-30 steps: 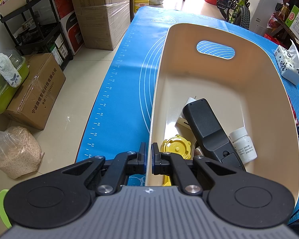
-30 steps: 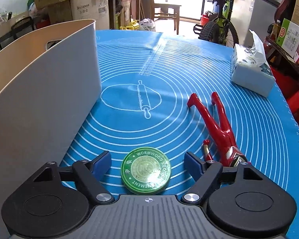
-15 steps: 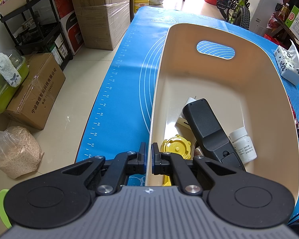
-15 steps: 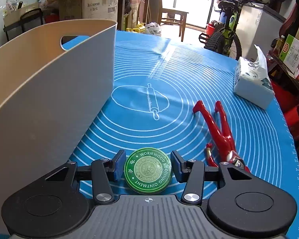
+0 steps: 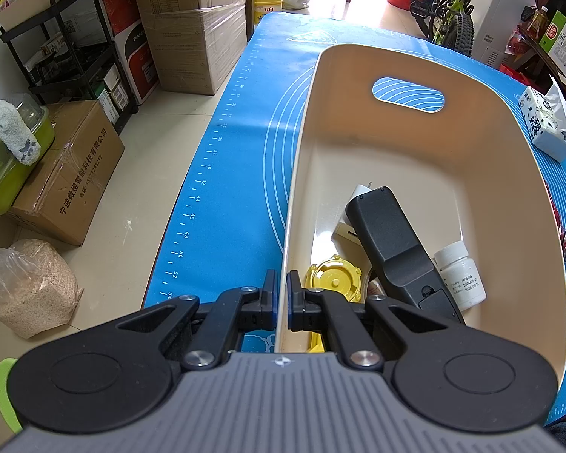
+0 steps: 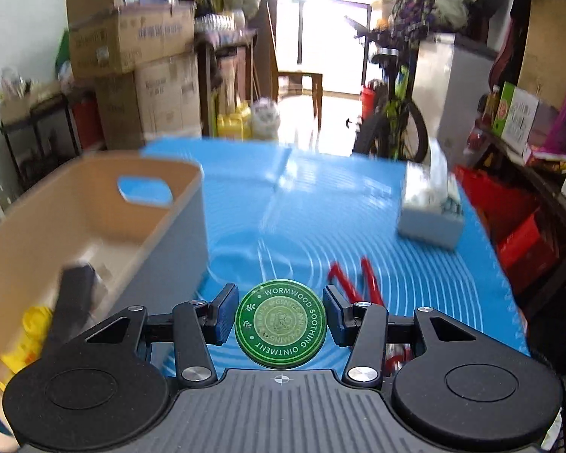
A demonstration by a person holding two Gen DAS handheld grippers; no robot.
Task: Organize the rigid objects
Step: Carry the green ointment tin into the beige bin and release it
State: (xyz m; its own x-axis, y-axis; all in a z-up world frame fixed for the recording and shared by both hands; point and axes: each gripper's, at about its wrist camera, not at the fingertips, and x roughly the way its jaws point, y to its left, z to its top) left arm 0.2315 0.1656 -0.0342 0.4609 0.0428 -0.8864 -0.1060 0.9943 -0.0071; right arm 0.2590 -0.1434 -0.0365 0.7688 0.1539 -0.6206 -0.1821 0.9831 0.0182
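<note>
In the left wrist view, your left gripper (image 5: pixel 279 298) sat at lower centre, its jaws pinching the near wall of the cream bin (image 5: pixel 471 158). Inside the bin, lower right of centre, lay a black device (image 5: pixel 392 249), a white bottle (image 5: pixel 460 275) and a yellow lid (image 5: pixel 334 279), all on the blue mat (image 5: pixel 237 151).

In the right wrist view, your right gripper (image 6: pixel 280 317) at lower centre clamped the green ointment tin (image 6: pixel 280 324) by its edges, lifted clear of the mat. The bin filled the left side; a red figure (image 6: pixel 358 279) lay just right of centre and a tissue pack (image 6: pixel 430 207) sat at upper right.
</note>
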